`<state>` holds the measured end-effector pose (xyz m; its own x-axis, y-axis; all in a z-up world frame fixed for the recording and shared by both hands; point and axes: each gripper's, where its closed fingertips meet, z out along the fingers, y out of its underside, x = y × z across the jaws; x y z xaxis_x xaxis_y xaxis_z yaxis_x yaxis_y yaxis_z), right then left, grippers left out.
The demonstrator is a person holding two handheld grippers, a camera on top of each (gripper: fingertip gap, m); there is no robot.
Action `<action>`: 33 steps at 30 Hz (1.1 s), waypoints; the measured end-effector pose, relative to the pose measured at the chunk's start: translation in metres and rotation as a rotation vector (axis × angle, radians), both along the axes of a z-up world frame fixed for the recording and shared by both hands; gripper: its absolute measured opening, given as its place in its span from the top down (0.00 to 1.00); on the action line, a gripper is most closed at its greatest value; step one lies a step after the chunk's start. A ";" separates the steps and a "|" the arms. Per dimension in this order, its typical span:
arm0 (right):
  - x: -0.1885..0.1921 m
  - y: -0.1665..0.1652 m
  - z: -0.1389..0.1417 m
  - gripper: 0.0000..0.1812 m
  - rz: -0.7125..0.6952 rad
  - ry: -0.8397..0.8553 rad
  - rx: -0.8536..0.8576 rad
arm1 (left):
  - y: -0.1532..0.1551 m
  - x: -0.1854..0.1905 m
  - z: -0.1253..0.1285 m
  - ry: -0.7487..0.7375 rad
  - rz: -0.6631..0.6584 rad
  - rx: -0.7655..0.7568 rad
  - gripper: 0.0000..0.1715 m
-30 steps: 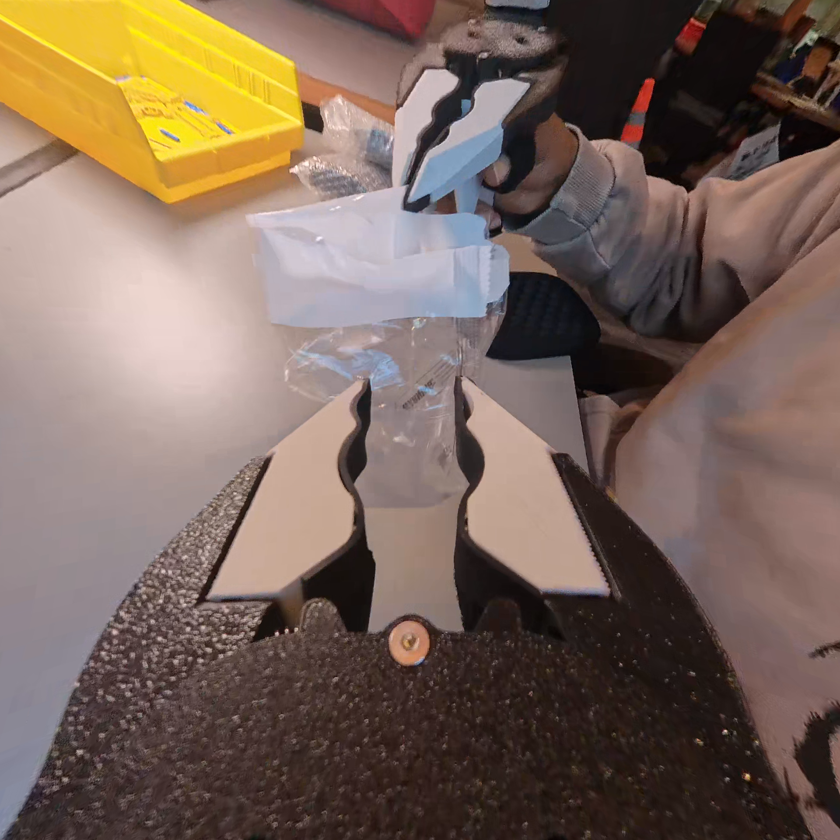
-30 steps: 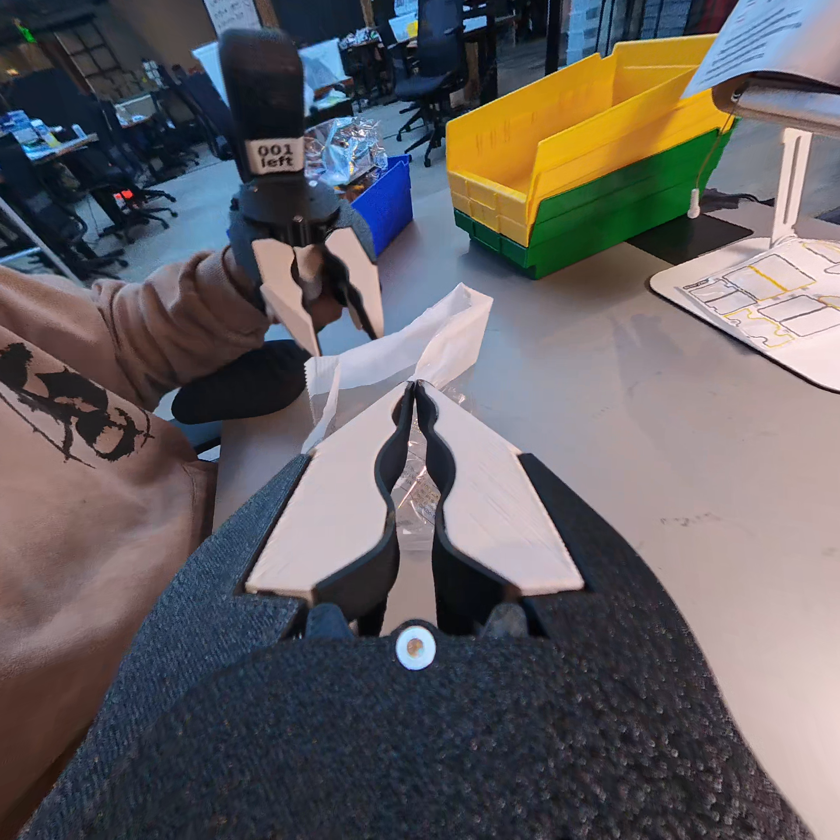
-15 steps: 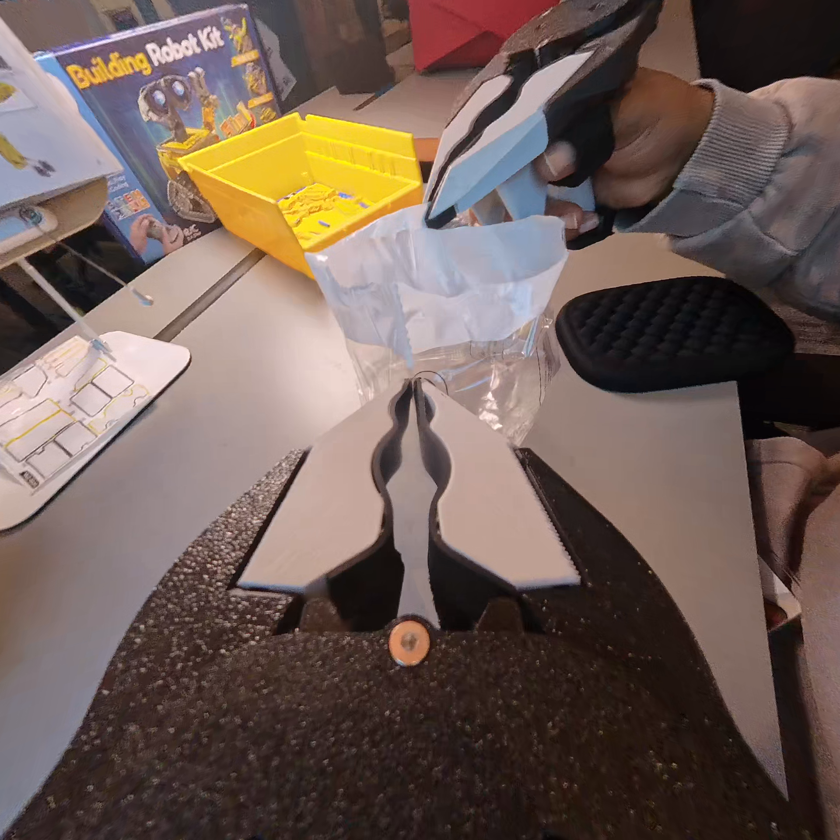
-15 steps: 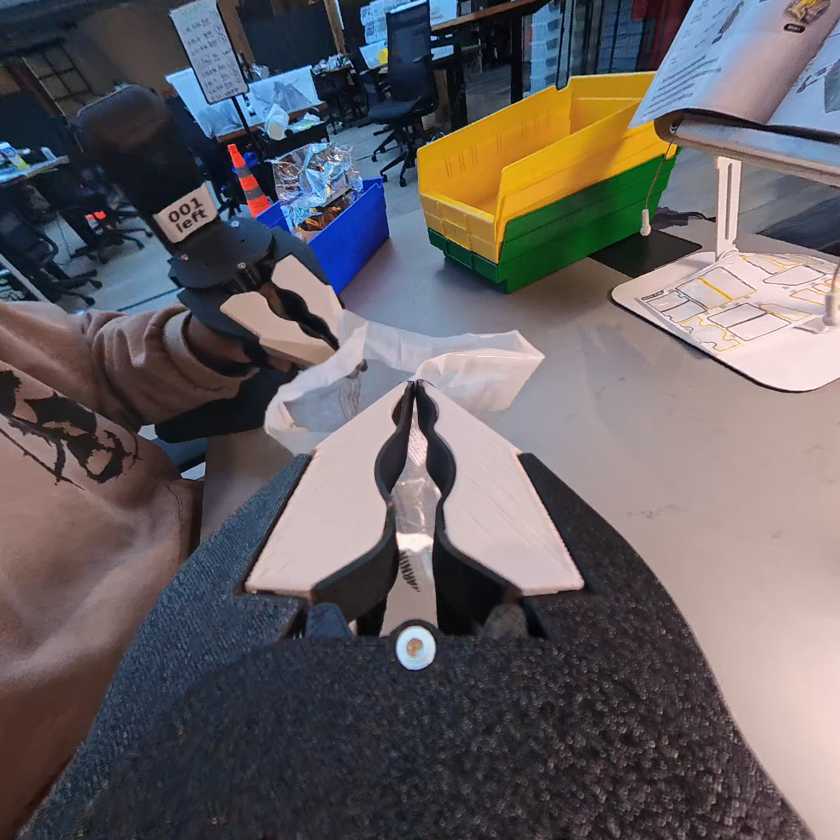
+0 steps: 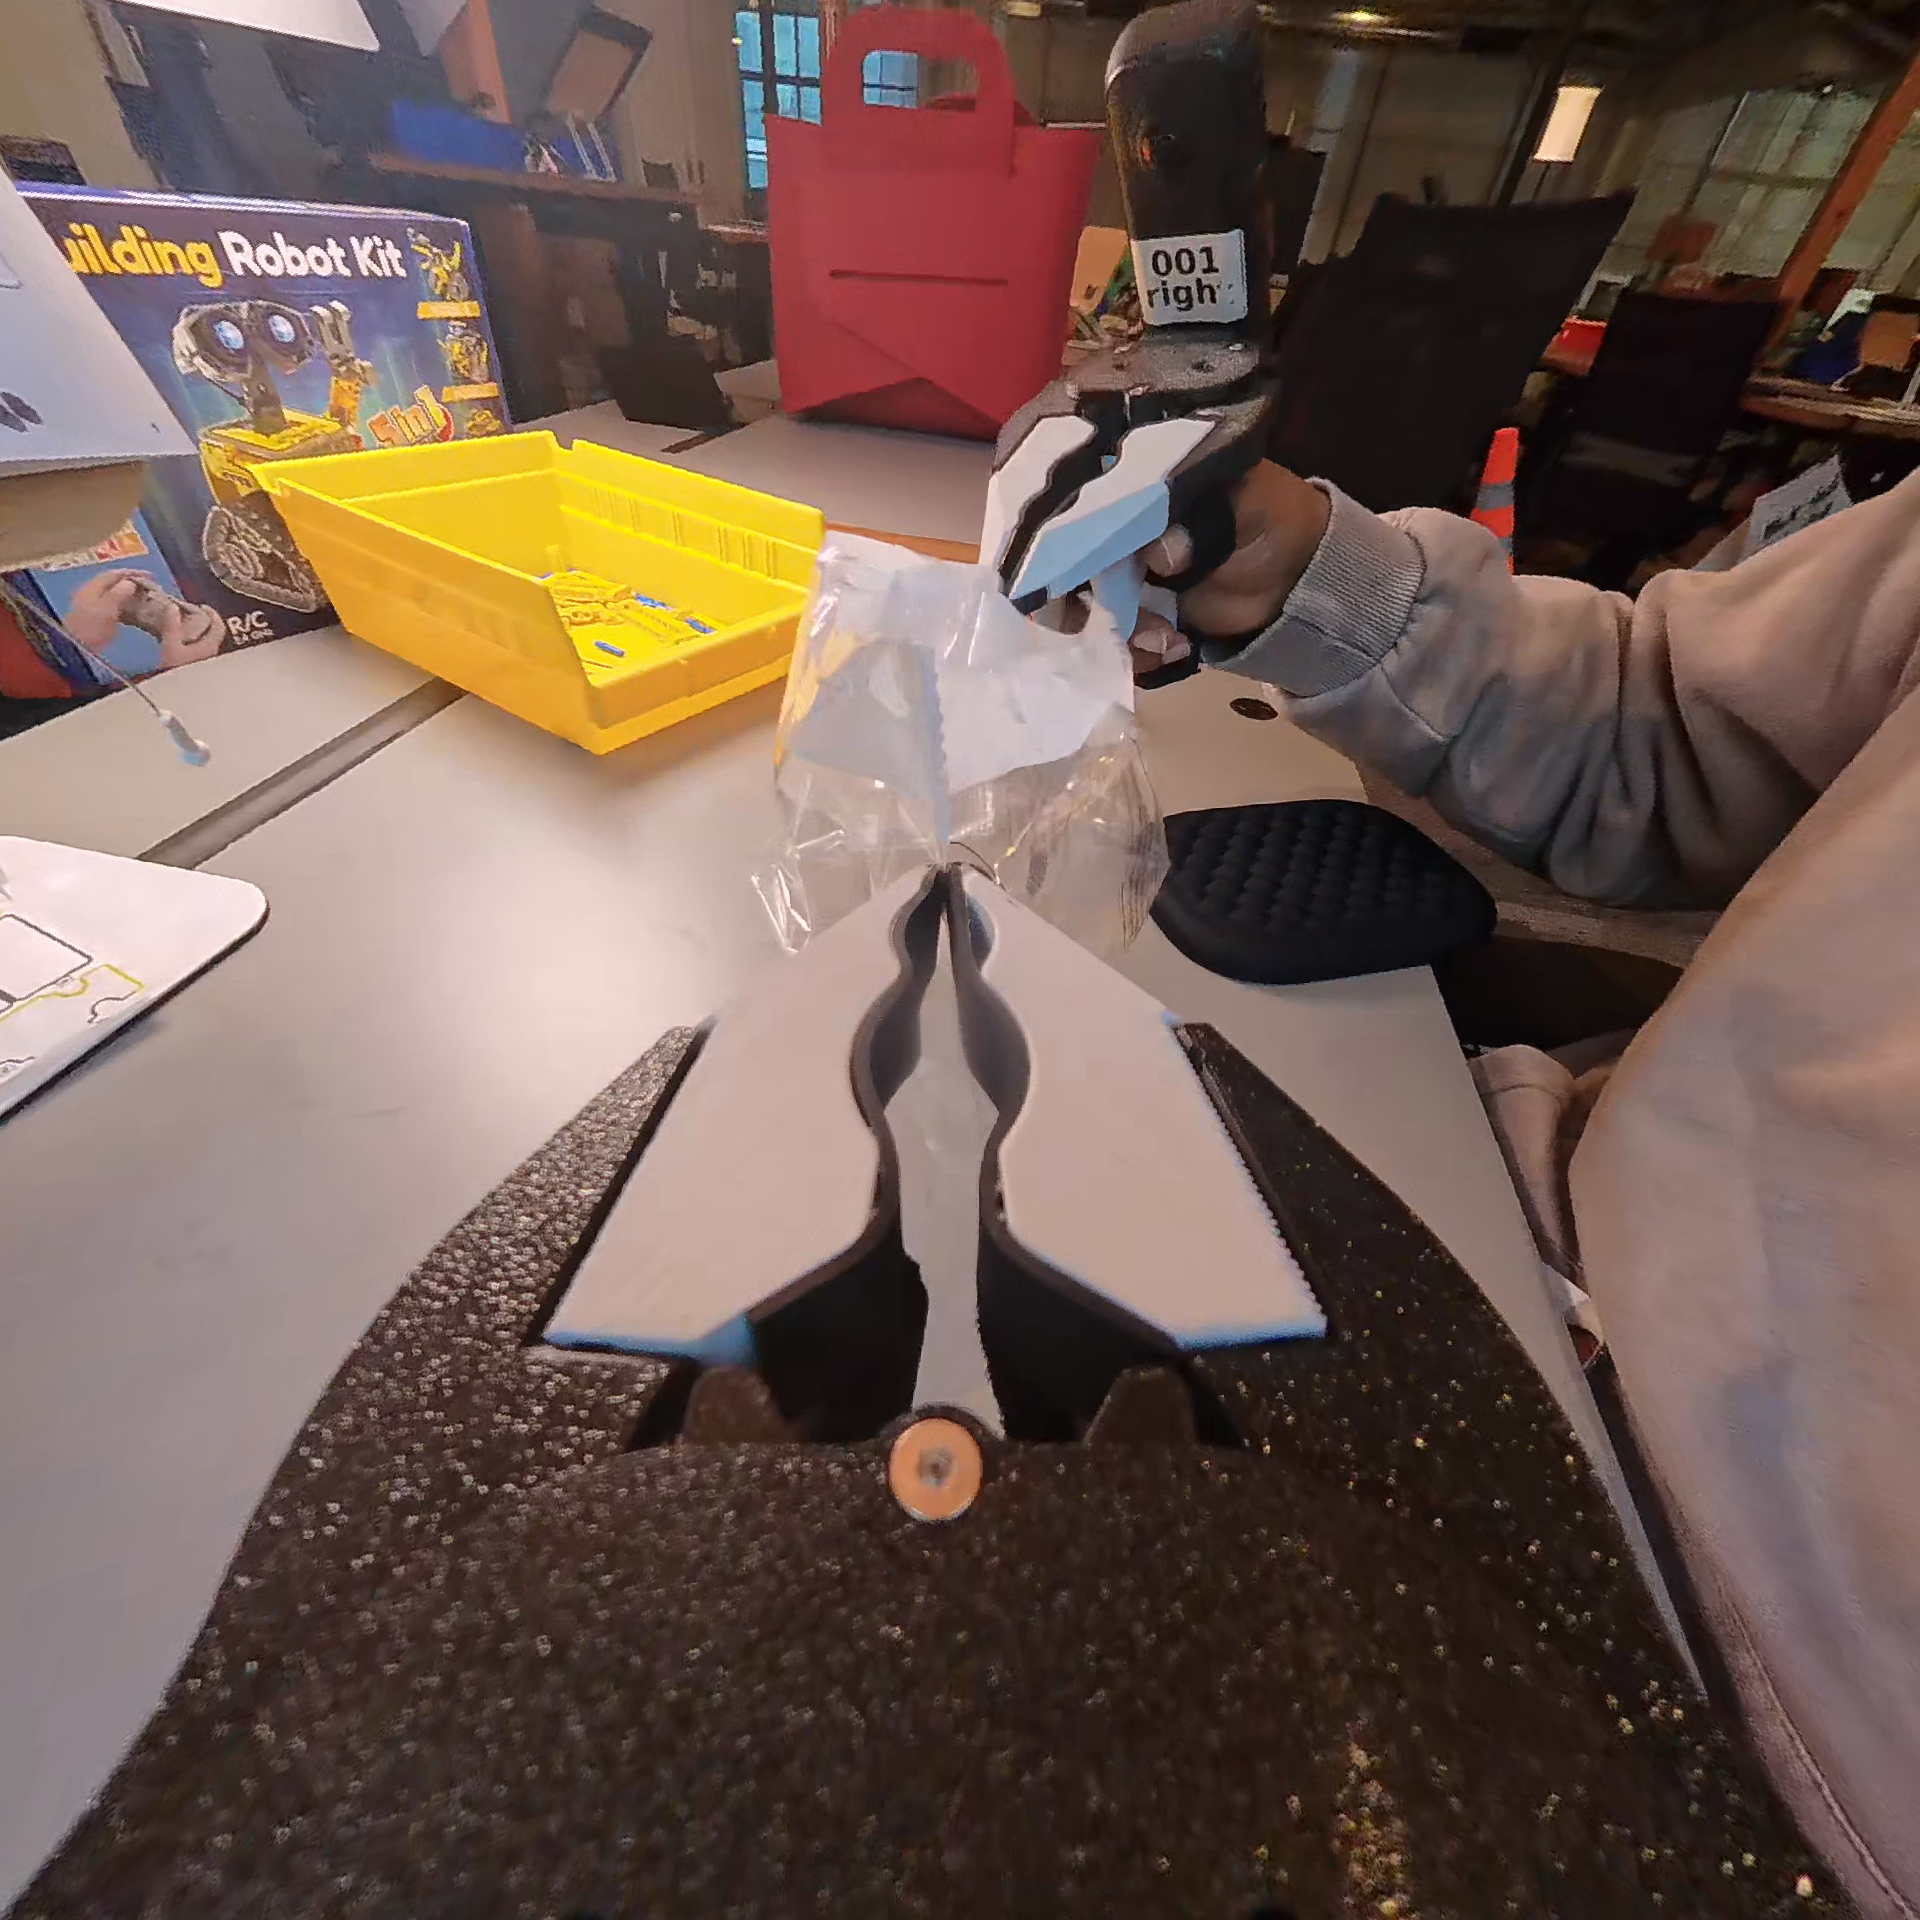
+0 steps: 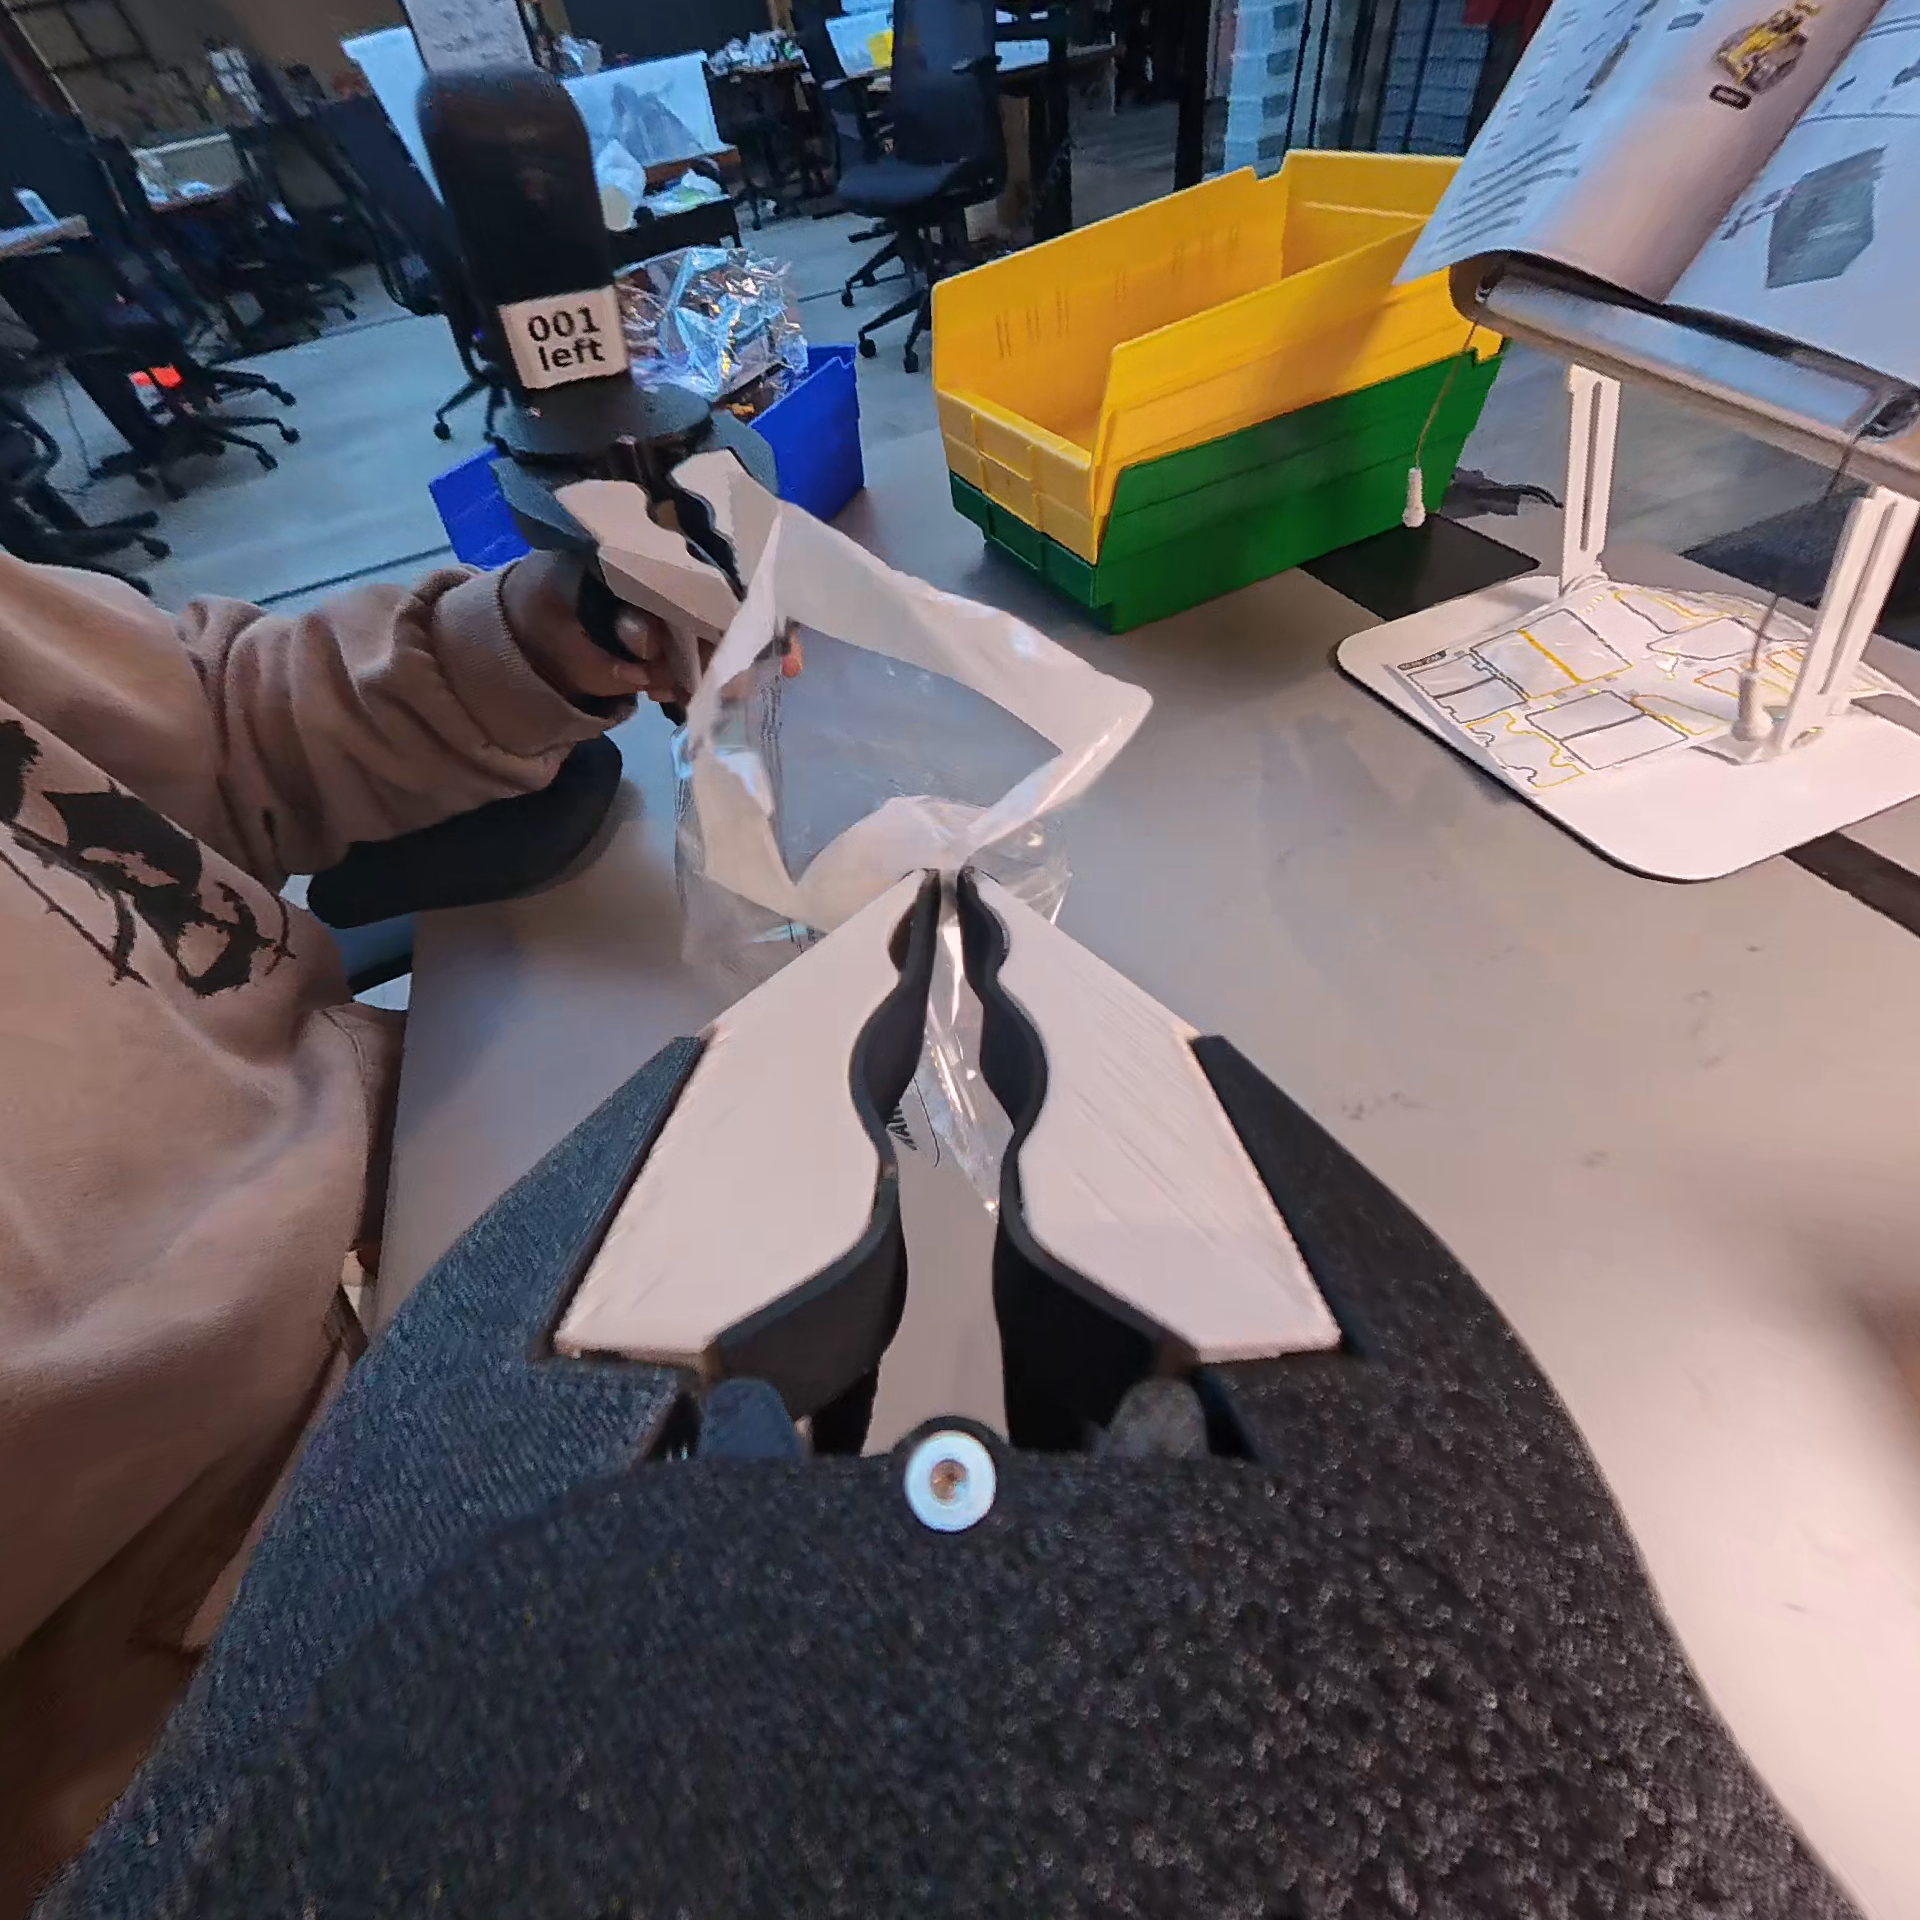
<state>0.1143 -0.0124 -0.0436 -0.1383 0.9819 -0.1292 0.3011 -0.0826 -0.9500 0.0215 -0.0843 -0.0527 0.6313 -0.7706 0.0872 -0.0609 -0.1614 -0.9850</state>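
Above the table (image 5: 436,935), both grippers pinch a plastic bag (image 5: 966,727).

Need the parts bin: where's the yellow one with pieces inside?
Left wrist view, left of centre: the yellow bin sits on the table, before the kit box, left of the bag.

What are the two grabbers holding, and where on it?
Both hold one clear plastic bag above the grey table. The left gripper and the right gripper each pinch an opposite edge near its torn top.
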 end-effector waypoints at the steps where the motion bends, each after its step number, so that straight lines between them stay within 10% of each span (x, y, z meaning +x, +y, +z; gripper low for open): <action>1: -0.002 -0.002 0.003 0.96 0.012 0.012 -0.004 | -0.001 0.001 -0.002 0.002 -0.013 -0.006 1.00; 7: 0.007 0.019 0.029 0.79 -0.006 0.094 -0.015 | 0.000 -0.006 -0.010 -0.005 -0.012 -0.030 1.00; 13: 0.036 0.056 0.030 0.80 -0.114 0.054 0.013 | 0.003 -0.014 -0.011 -0.007 0.014 -0.042 1.00; 23: 0.023 0.025 -0.002 0.83 0.011 -0.084 0.248 | 0.014 -0.023 -0.024 0.043 0.094 -0.094 1.00; 33: 0.159 0.311 -0.012 0.79 -0.802 -0.384 0.134 | 0.015 -0.023 -0.041 -0.046 0.071 -0.264 1.00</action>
